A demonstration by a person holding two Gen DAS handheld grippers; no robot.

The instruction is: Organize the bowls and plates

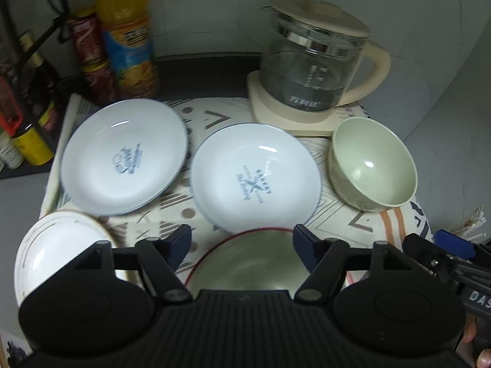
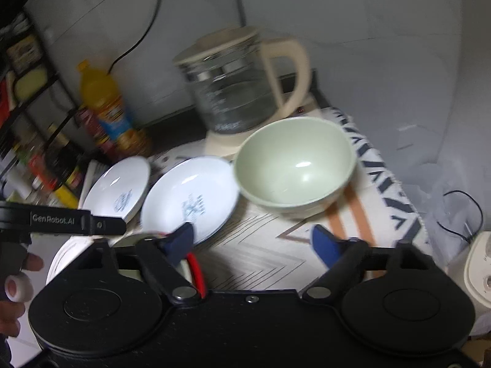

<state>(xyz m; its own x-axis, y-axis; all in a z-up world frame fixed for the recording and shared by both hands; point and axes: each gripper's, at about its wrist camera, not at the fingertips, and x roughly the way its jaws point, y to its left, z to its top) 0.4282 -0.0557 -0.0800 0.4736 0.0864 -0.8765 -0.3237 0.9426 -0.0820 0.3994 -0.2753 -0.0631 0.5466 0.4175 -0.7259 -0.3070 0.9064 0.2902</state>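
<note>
Two white plates with blue print lie side by side on a patterned cloth (image 1: 362,224): one at the left (image 1: 122,156), one in the middle (image 1: 254,178). A pale green bowl (image 1: 373,165) stands upright to their right. My left gripper (image 1: 242,239) is open above a red-rimmed bowl (image 1: 245,263) at the near edge, its fingers on either side and clear of the rim. A white bowl (image 1: 58,245) sits tilted at the near left. My right gripper (image 2: 253,239) is open over bare cloth (image 2: 260,245), short of the green bowl (image 2: 294,165), holding nothing.
A glass kettle (image 1: 313,61) on a cream base stands behind the green bowl. An orange juice bottle (image 1: 129,36) and red cans (image 1: 92,55) stand at the back left beside a black rack of bottles (image 1: 27,98). A white appliance (image 2: 475,270) sits beyond the cloth's right edge.
</note>
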